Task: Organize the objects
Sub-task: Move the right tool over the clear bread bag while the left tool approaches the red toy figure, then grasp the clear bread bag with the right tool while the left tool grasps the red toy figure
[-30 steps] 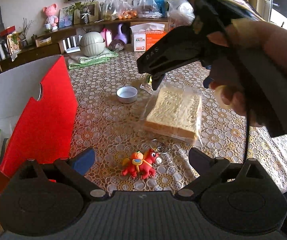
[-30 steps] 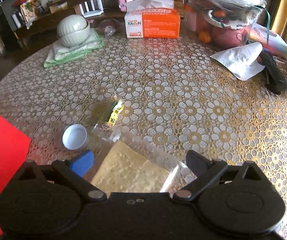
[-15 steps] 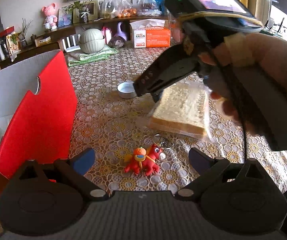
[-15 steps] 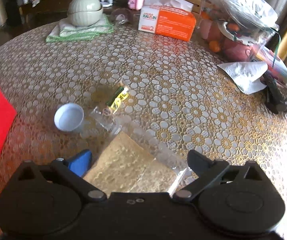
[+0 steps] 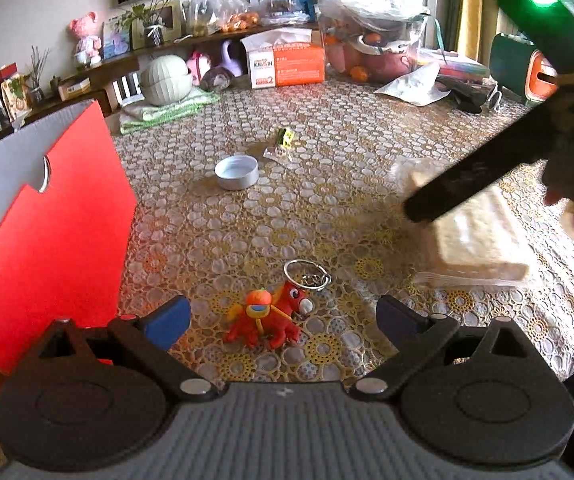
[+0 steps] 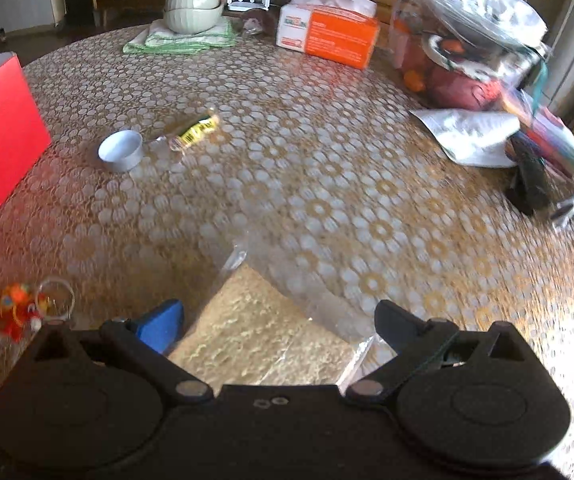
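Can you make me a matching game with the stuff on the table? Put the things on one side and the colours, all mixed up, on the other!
Things:
1. toy horse keychain
2. little round cap
3. tissue box
4. folded cloth under the bowl

Colours:
A. green and white
B. white
C. red
D. orange and white

Pairs: 1-C, 2-B, 3-D, 4-A

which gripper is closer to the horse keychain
Left. The left gripper hovers open right over the keychain; the right gripper is off to the side by the bagged bread.
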Available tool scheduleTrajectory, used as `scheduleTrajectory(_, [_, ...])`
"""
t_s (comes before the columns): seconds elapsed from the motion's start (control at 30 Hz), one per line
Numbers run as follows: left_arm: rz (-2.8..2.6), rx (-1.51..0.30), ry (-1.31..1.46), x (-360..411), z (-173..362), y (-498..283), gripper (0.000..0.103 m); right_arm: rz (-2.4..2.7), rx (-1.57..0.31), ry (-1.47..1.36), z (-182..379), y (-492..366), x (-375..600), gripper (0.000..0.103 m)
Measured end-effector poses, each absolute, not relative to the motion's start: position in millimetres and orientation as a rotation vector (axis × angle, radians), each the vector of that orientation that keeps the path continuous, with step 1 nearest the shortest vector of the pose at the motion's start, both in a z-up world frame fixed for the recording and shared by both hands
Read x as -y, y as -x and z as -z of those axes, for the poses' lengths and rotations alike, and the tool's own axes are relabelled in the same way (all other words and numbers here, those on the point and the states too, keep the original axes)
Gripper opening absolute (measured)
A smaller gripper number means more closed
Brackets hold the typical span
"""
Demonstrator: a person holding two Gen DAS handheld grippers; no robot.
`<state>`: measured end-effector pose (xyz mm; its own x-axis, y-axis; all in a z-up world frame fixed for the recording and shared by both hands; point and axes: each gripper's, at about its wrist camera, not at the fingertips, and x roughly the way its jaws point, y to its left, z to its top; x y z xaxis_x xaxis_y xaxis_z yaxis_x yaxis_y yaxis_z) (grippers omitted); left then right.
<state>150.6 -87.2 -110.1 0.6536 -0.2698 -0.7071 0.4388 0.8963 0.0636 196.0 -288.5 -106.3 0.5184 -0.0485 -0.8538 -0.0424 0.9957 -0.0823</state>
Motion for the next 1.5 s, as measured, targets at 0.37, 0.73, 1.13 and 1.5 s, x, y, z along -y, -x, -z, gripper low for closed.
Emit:
scheduleTrajectory(0.37, [0.386, -0.813, -0.186, 85.6, 115.5, -157.0, 0.075, 0.037, -0.960, -0.015, 85.9, -163.8, 313.5, 0.102])
scheduleTrajectory(0.73, [0.397, -0.813, -0.183, 86.6, 114.5, -156.9, 0.072, 0.154, -1.011, -0.251, 84.5, -148.2, 323.2, 0.103])
scheduleTrajectory(1.13, [0.397, -0.792, -0.182, 81.9, 113.5, -155.0, 0.050, 0.276, -1.087, -0.296, 115.9, -155.7, 306.0, 0.102])
scheduleTrajectory(1.5, [0.403, -0.789, -0.163, 77.9, 110.3, -154.7, 0.037, 0.176, -1.050, -0.274, 106.3, -142.1, 301.2, 0.079])
